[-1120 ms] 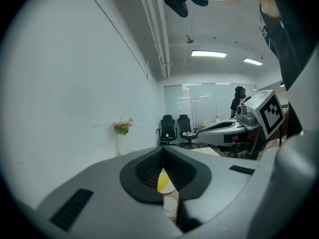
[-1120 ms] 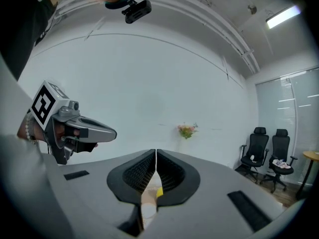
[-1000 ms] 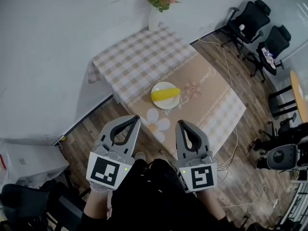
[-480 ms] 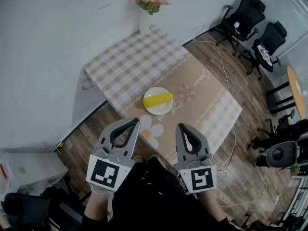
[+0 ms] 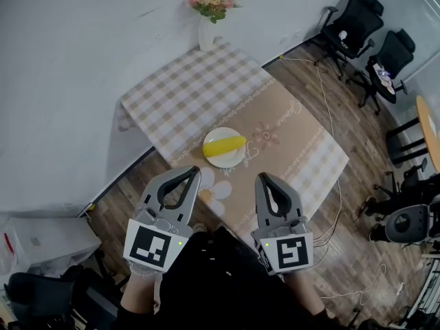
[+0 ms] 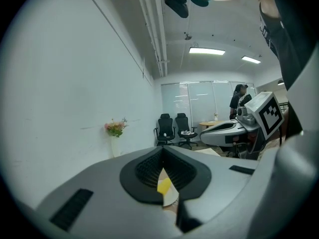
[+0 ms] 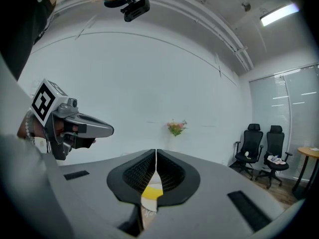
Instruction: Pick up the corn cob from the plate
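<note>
A yellow corn cob (image 5: 223, 144) lies across a white plate (image 5: 225, 158) on the brown runner of a table. Both grippers hover short of the table's near edge and point at the plate. My left gripper (image 5: 194, 171) is shut and empty. My right gripper (image 5: 261, 177) is shut and empty too. In the left gripper view the corn cob (image 6: 164, 185) shows through the notch below the closed jaws, with the right gripper (image 6: 227, 129) beside it. In the right gripper view the corn cob (image 7: 150, 191) and the plate (image 7: 148, 209) show the same way.
The table (image 5: 196, 88) has a checked cloth and stands against a white wall, with a vase of flowers (image 5: 207, 31) at its far end. Black office chairs (image 5: 356, 23) stand at the upper right. Cables (image 5: 323, 95) trail over the wooden floor. A white box (image 5: 41, 238) sits at the lower left.
Both grippers have been carried forward toward the table, and the plate with the corn now lies nearer to their tips in the head view. Both stay shut.
</note>
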Motion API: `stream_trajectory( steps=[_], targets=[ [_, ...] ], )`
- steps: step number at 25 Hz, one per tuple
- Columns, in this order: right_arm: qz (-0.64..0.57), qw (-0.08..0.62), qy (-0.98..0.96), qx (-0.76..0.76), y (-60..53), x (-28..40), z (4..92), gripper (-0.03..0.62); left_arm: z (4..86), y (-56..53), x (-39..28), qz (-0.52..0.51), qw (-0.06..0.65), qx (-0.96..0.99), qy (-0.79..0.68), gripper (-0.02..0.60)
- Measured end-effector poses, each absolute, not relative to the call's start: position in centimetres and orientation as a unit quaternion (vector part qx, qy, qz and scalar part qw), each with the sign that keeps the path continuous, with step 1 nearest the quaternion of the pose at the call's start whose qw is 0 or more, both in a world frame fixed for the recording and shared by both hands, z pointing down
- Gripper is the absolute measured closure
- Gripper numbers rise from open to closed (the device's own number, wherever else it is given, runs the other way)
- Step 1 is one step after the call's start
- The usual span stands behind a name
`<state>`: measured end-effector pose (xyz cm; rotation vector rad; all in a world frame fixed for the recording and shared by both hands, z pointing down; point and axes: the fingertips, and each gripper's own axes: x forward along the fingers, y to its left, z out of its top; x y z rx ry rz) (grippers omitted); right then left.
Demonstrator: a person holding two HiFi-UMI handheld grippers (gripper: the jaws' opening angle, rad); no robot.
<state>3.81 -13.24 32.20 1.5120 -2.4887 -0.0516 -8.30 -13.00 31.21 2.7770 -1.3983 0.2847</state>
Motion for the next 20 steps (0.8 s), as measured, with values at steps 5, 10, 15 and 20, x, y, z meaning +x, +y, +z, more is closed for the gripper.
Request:
stream_trajectory(
  steps=[5, 10, 15, 20],
  targets=[
    [-0.011, 0.112, -0.847, 0.519, -13.6, 4.8, 32.4, 0.551, 31.3, -13.6, -7.5, 0.094, 0.011, 0.89, -0.447, 0.568],
    [-0.008, 0.111, -0.844, 0.524, -13.6, 5.5, 32.7, 0.551, 31.8, -14.0, -6.7, 0.096, 0.015, 0.891, -0.443, 0.568],
    [0.0, 0.115, -0.841, 0.529, -13.6, 6.2, 33.2, 0.551, 32.5, -14.6, -5.9, 0.102, 0.02, 0.894, -0.436, 0.569],
    [0.007, 0.12, -0.837, 0.534, -13.8, 6.9, 33.9, 0.551, 33.5, -15.9, -5.2, 0.11, 0.016, 0.897, -0.429, 0.568]
  ],
)
